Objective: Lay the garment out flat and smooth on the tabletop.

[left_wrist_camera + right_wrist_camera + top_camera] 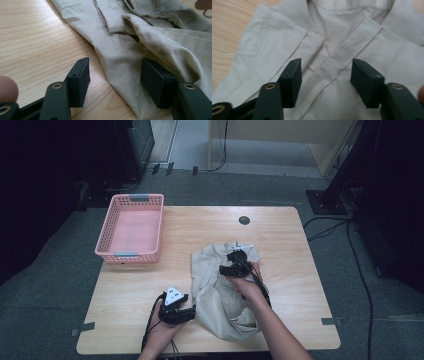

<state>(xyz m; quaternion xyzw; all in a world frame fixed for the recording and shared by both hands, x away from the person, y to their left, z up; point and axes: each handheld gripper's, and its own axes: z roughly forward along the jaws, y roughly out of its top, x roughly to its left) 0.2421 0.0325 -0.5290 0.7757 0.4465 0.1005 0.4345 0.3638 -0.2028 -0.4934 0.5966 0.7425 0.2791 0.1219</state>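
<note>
- High view: light wood surface (150,285) on grey carpet, dark gear and cables around the edges, a black round grommet (244,220) near the far edge. Pink basket (107,237) at far left of the surface, well apart from the rest.
- Beige shirt (215,295) lies crumpled right of centre, long axis running near edge to far edge, collar end at the far side.
- Left claw (192,312) rests at the shirt's near-left edge, pointing right along the surface. Right claw (230,262) sits over the shirt's far half, pointing away from the person.
- Left gripper view: left claw (115,83) jaws apart, low over the surface (32,42); shirt (120,50) hem runs between them, pads not pressing. A fingertip (7,87) shows at bottom left.
- Right gripper view: right claw (325,83) jaws apart above the shirt (274,47), nothing clamped. This view gives the detail the others lack: the button placket runs diagonally between the jaws up into the open collar at the top.
</note>
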